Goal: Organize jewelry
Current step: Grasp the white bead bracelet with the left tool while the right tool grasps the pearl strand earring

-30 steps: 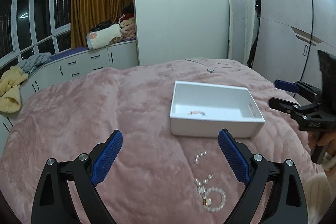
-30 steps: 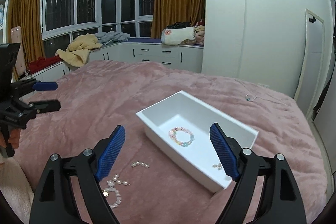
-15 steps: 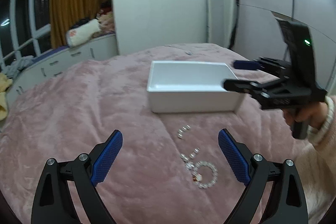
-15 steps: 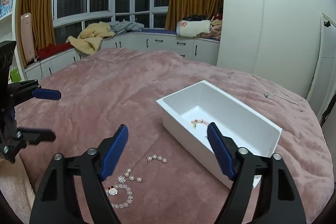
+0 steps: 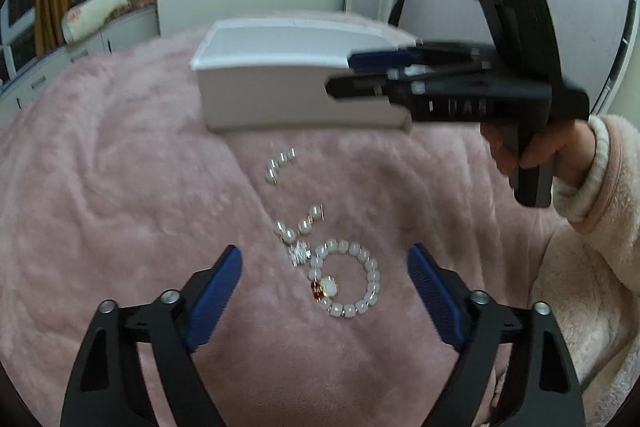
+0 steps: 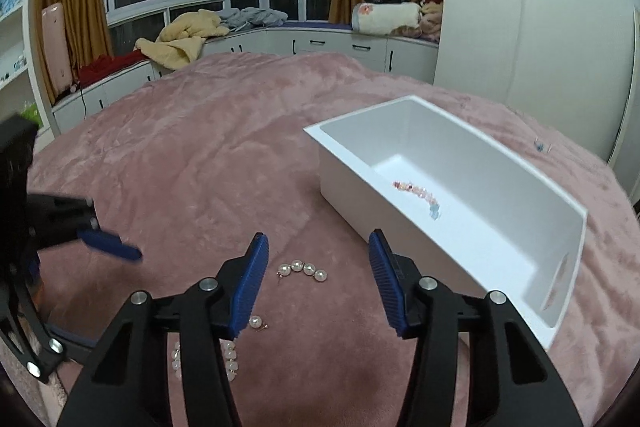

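A white bead bracelet point(image 5: 346, 281) with a red charm lies on the pink blanket, between the open fingers of my left gripper point(image 5: 325, 273). Two short pearl pieces lie beyond it: one point(image 5: 298, 225) close by, one point(image 5: 279, 165) nearer the white box point(image 5: 296, 99). My right gripper point(image 6: 315, 269) is open above the curved pearl piece point(image 6: 303, 269); it also shows in the left wrist view point(image 5: 360, 75). The box point(image 6: 448, 147) holds a pastel bead bracelet point(image 6: 418, 193). The white bracelet point(image 6: 176, 361) is partly hidden under my right gripper's left finger.
The pink blanket point(image 6: 208, 155) covers the whole bed. White cabinets with piled clothes point(image 6: 180, 43) run under the windows behind. A white wardrobe wall point(image 6: 532, 27) stands at the right. A small trinket point(image 6: 540, 145) lies far behind the box.
Both grippers have dropped lower and closer to the pearl pieces. The right gripper moved left in front of the box. Its fingers have narrowed a little.
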Tool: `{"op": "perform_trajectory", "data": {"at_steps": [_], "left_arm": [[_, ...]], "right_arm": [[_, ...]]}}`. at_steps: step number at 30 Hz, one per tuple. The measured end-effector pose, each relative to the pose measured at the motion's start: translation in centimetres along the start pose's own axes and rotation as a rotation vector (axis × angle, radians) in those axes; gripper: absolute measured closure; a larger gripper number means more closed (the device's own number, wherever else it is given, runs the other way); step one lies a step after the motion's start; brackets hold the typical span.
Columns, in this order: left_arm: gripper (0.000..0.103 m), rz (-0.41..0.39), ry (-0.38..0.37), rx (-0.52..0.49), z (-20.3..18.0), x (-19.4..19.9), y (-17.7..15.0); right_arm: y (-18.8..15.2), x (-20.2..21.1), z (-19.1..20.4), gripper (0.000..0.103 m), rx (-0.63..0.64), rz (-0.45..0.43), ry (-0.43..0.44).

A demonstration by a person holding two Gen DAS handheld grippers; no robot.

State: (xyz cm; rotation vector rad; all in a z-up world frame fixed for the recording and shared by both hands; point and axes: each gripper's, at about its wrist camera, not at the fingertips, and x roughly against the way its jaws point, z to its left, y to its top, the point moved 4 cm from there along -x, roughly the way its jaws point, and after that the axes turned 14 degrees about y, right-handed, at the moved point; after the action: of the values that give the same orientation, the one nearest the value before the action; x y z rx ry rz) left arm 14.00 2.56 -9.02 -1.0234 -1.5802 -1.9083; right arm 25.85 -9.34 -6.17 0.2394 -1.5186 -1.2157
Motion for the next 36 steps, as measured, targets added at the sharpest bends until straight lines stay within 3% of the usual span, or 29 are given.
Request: {"op": "perform_trajectory", "data": {"at_steps": [5,12,16,19,21,27,29,36], "left_arm": [[0.037,0.081,-0.040,-0.001,0.1,-3.2,-1.4],[0.046,0.119,-0.071,-0.046,-0.9,-5.2,-2.7],[0.046,0.127,-0.092,-0.029,-0.8,-5.6,-2.9],[0.057,0.142,-0.110,-0.008,-0.5,-6.1,-2.8],[0.072,0.148,-0.104,-0.003,-0.1,-6.5,-2.9],[0.078,0.155,-0.084,-0.031,0.0,-6.6,-2.8],[0.089,0.158,-0.067,-0.037,0.1,-6.6,-2.8],[0.090,0.162,-0.061,-0.018,0.1,-5.4,-2.3]], "right_arm": [[-1.2,-2.8,-1.0,0.052,-0.001,0.047,0.033],[-2.9,-6.1,-2.4,0.057,-0.029,0.090,0.062],[-3.8,-7.7,-3.0,0.058,-0.048,0.116,0.077],[-4.2,-8.7,-2.7,0.066,-0.047,0.134,0.094],[-4.5,-9.6,-2.7,0.078,-0.056,0.161,0.098],[-4.3,-9.7,-2.9,0.086,-0.079,0.153,0.087],[-4.2,-9.4,-2.9,0.088,-0.081,0.153,0.079],[-3.6,-7.5,-2.6,0.092,-0.086,0.136,0.071]]}}
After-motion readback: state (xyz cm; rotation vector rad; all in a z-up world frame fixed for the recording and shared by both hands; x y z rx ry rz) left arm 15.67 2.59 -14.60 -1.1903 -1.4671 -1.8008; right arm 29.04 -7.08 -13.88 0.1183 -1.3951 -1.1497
